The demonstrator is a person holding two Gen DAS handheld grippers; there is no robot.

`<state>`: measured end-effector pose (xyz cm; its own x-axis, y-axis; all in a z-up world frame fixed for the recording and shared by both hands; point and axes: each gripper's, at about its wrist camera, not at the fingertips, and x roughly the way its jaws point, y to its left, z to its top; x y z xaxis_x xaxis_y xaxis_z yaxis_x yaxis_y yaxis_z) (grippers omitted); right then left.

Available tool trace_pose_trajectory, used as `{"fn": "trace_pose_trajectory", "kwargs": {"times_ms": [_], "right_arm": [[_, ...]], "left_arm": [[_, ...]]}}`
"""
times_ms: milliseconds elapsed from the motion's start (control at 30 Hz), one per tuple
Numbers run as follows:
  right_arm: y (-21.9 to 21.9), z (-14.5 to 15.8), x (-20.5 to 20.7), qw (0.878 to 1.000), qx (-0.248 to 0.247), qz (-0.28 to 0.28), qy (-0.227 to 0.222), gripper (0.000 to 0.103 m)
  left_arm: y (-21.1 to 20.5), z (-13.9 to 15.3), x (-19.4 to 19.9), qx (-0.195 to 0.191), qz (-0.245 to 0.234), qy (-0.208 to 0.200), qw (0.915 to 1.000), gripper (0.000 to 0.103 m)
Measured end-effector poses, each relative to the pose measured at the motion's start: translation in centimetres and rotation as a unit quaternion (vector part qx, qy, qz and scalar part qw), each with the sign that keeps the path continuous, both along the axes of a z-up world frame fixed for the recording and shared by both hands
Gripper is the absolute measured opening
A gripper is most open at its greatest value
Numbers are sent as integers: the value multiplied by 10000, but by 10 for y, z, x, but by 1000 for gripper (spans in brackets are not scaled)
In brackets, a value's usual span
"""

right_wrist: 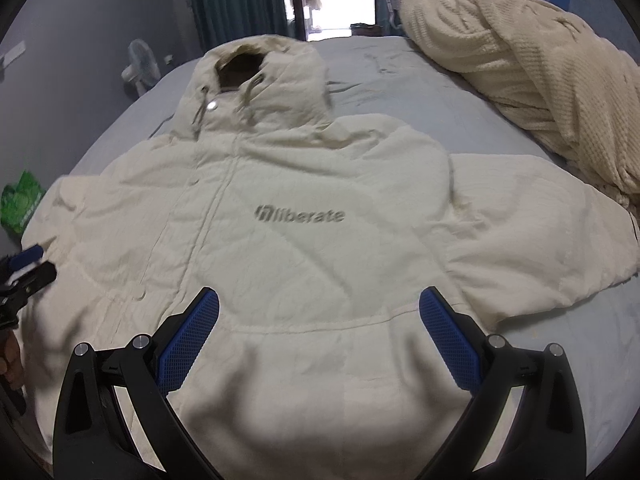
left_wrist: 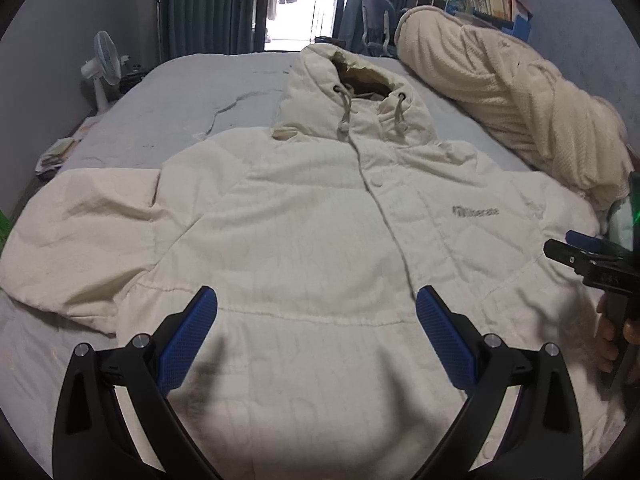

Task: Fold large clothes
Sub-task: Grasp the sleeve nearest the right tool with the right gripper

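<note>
- The coat [left_wrist: 320, 216] lies flat on the bed [left_wrist: 192, 92], front side up, with its hood [left_wrist: 352, 92] pointing away toward the window. It looks spread out like this so each part is easy to reach and fold.
- Both sleeves stick out to the sides. The left sleeve [left_wrist: 80, 232] reaches toward the left edge of the bed, and the right sleeve [right_wrist: 540, 232] lies near the blanket [right_wrist: 540, 60]. My guess is that they will be folded in first.
- The left tongs [left_wrist: 316, 336] hang over the bottom part of the coat. The two blue pads [left_wrist: 188, 340] stand wide apart and hold nothing.
- The right tongs [right_wrist: 318, 336] hang over the bottom part too, more to the right side, under the grey word on the chest. They are also wide open and empty.
- Both tongs seem to wait near the hem because that is the closest edge to the person.
- The blanket is bunched up along the right side of the bed. It sits close to the right sleeve, so it could get in the way there.
- No fold is made yet, so the job looks like it is just starting.
</note>
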<state>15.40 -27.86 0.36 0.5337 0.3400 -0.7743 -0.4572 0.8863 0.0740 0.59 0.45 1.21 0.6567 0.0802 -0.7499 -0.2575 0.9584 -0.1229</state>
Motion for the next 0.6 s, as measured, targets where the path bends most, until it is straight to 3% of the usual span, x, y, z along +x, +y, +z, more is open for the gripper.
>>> {"fn": "trace_pose_trajectory", "kwargs": {"times_ms": [167, 333, 600], "right_arm": [[-31, 10, 23, 9994, 28, -332, -127, 96], [-97, 7, 62, 9939, 192, -1083, 77, 96], [-198, -23, 92, 9794, 364, -1939, 421, 96]], "left_arm": [[7, -2, 1, -197, 58, 12, 9998, 95], [3, -3, 6, 319, 122, 130, 9993, 95], [6, -9, 19, 339, 24, 192, 9992, 95]]}}
